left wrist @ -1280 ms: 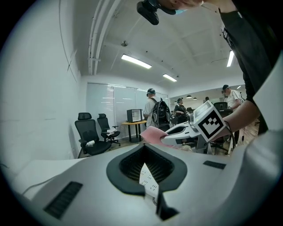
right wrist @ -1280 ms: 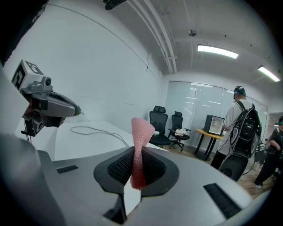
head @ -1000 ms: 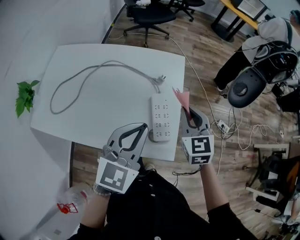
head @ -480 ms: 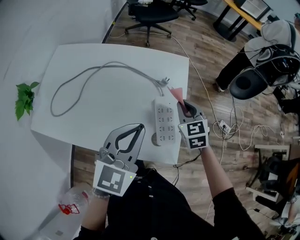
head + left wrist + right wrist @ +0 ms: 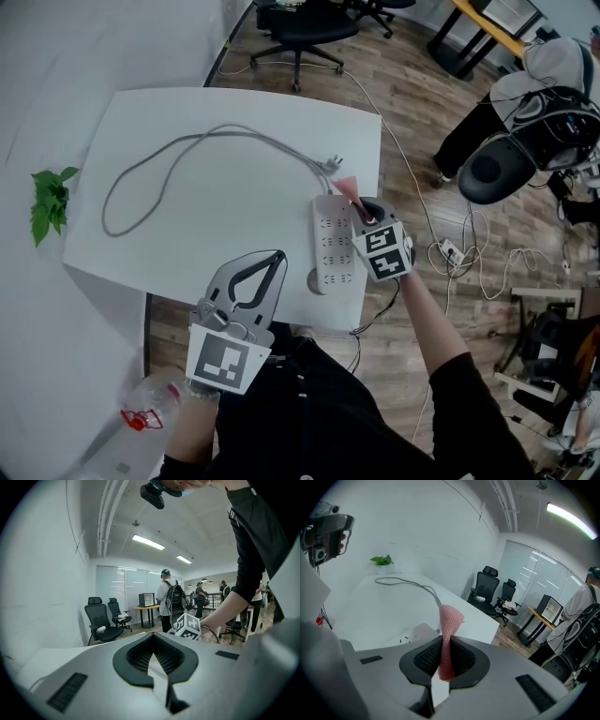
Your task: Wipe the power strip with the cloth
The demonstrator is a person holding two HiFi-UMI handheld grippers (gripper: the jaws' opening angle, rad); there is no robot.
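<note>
Presently: right gripper (image 5: 364, 212) clamped the pink cloth (image 5: 349, 186) beside the white power strip (image 5: 332, 242); left gripper (image 5: 277, 254) was closed, empty (idle). Risk judged: unbraced, the strip might slide off the table (image 5: 187, 216) edge when wiped.

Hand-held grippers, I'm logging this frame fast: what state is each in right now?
Left hand-held gripper: closed, nothing between its jaws.
Right hand-held gripper: closed on the pink cloth.

Cable (image 5: 220, 129) loops across table (image 5: 216, 234) beyond power strip (image 5: 328, 253).
</note>
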